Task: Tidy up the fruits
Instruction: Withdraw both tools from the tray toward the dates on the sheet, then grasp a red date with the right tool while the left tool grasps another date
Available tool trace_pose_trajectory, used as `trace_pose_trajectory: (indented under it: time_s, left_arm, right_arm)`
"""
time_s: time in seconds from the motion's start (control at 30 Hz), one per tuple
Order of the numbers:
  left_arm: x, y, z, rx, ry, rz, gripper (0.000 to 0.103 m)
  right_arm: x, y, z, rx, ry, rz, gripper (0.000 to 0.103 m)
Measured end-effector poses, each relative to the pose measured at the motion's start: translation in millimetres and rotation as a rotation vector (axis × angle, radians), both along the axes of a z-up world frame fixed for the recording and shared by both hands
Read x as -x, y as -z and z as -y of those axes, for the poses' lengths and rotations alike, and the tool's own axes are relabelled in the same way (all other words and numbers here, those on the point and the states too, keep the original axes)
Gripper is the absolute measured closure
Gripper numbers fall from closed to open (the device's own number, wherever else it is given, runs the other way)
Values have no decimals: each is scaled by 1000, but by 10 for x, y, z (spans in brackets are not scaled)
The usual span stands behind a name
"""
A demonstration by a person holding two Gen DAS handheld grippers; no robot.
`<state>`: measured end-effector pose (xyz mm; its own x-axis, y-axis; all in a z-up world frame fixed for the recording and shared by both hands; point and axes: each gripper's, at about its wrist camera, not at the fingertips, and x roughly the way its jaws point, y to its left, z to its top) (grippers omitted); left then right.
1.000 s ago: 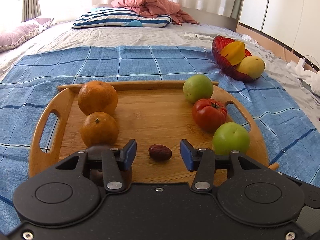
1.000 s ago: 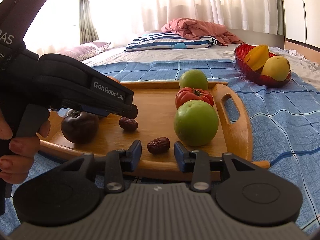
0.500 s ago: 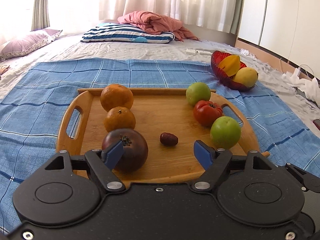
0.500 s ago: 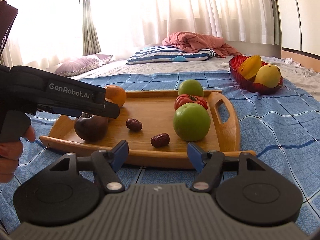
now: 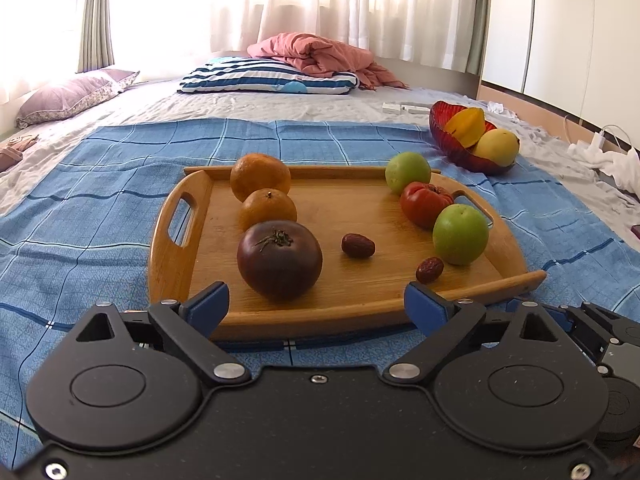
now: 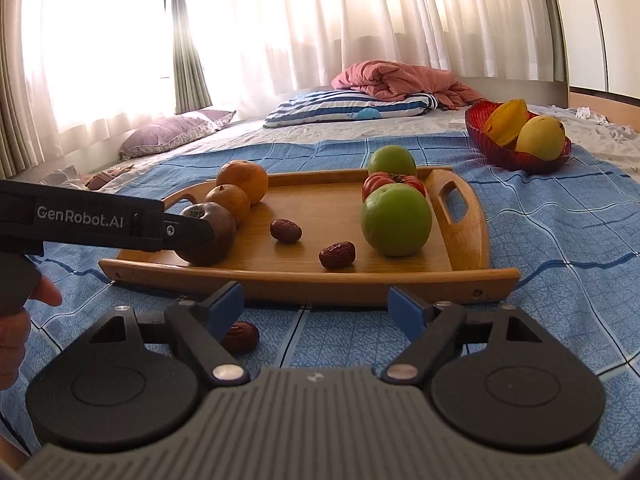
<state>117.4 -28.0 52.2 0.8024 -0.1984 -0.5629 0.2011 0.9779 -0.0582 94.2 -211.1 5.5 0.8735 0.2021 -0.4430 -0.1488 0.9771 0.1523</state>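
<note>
A wooden tray point(image 5: 360, 308) point(image 6: 304, 280) lies on a blue checked cloth. On its left stand two oranges point(image 5: 260, 178) point(image 6: 242, 180) and a dark tomato point(image 5: 279, 258) point(image 6: 208, 240). Two red dates point(image 5: 358, 245) point(image 6: 337, 255) lie in the middle. Two green apples point(image 5: 460, 234) point(image 6: 396, 218) and a red tomato point(image 5: 424, 204) line the right side. A third date point(image 6: 240, 337) lies on the cloth by my right gripper's left finger. My left gripper point(image 5: 316, 306) hangs before the tray's near edge, jaws opening, nothing between them. My right gripper point(image 6: 316, 304) is likewise opening and empty.
A red bowl point(image 5: 452, 144) point(image 6: 516, 152) with a starfruit and a yellow fruit sits on the cloth at the back right. Pillows and a pink blanket point(image 5: 316, 54) lie farther back. A hand point(image 6: 16, 332) holds the left gripper's handle at the left edge of the right wrist view.
Both grippers have opened wide and drawn back from the tray. The dark tomato now stands free on the tray, and the dates lie released beyond the fingers.
</note>
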Motion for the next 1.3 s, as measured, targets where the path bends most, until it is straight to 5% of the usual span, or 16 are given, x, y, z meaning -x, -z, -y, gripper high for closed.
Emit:
trace_pose_trajectory:
  time_s: [0.4, 1.03, 1.3]
  left_arm:
    - [124, 204, -131, -1, -11, -2, 2]
    - [287, 460, -290, 31, -35, -38, 0]
    - [332, 507, -285, 42, -11, -39, 9]
  right_arm:
    - [61, 66, -73, 20, -55, 32, 0]
    - [75, 186, -232, 102, -106, 30, 0]
    - [86, 216, -295, 141, -111, 34, 13]
